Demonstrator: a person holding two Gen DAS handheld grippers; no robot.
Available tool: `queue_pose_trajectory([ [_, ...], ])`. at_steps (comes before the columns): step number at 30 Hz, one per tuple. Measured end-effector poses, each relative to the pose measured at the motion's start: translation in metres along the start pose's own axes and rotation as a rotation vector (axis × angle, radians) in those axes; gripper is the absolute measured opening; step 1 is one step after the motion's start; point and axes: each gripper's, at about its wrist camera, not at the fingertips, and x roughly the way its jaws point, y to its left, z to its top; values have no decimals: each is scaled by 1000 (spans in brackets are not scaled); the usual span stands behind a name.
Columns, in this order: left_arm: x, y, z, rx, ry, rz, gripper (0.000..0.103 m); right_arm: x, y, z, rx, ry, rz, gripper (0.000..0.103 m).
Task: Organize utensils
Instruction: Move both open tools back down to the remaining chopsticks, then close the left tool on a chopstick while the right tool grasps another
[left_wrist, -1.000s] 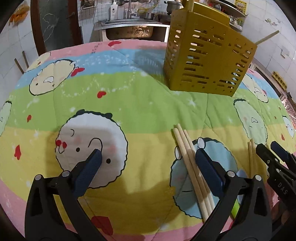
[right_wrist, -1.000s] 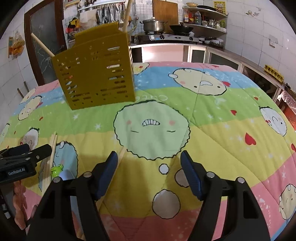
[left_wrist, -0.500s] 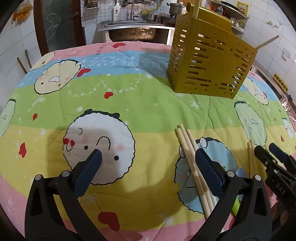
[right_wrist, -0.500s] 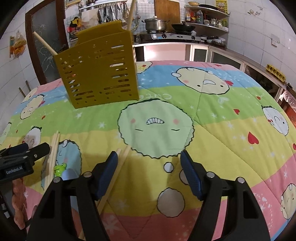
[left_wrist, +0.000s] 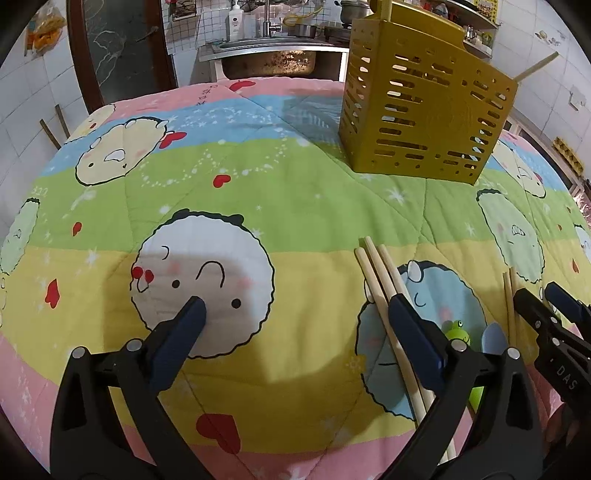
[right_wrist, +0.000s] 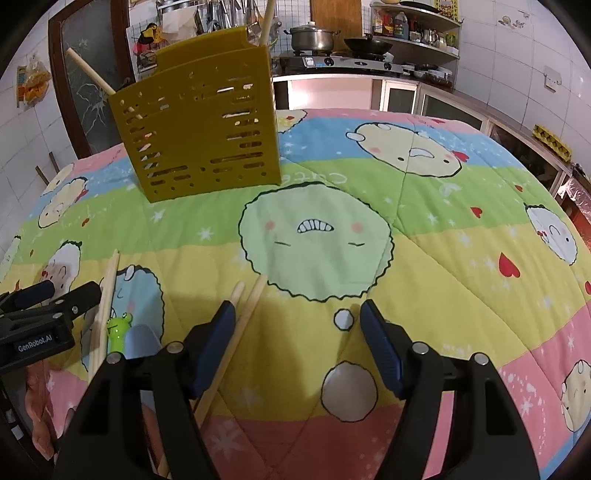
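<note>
We are seeing pale wooden chopsticks (left_wrist: 384, 291) lying on cartoon-print quilt (left_wrist: 295, 206), three together, beside left gripper (left_wrist: 295, 306), its fingers gaping wide, gripping nothing. Another pair (right_wrist: 245, 310) is lying just beside right gripper (right_wrist: 295, 308), also gaping, empty. Slotted mustard-yellow plastic holder (right_wrist: 199, 125) is standing upright well beyond, two sticks inside.
</note>
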Motion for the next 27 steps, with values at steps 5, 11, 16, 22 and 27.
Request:
queue_pose_trajectory([
  [5,0,-3,3,3,23,-18,88,0,3,-2,13,31,-9,69],
  [11,-3,-6,-1,14,22,-32,83,-1,8,-6,9,45,-27,68],
  [16,-3,-6,-1,9,28,-37,82,-2,9,-6,6,56,-18,61],
  [22,1,-14,4,9,46,-32,76,-1,10,-5,12,58,-14,60],
  [27,5,-24,5,34,49,-6,69,1,10,-4,15,61,-15,60],
])
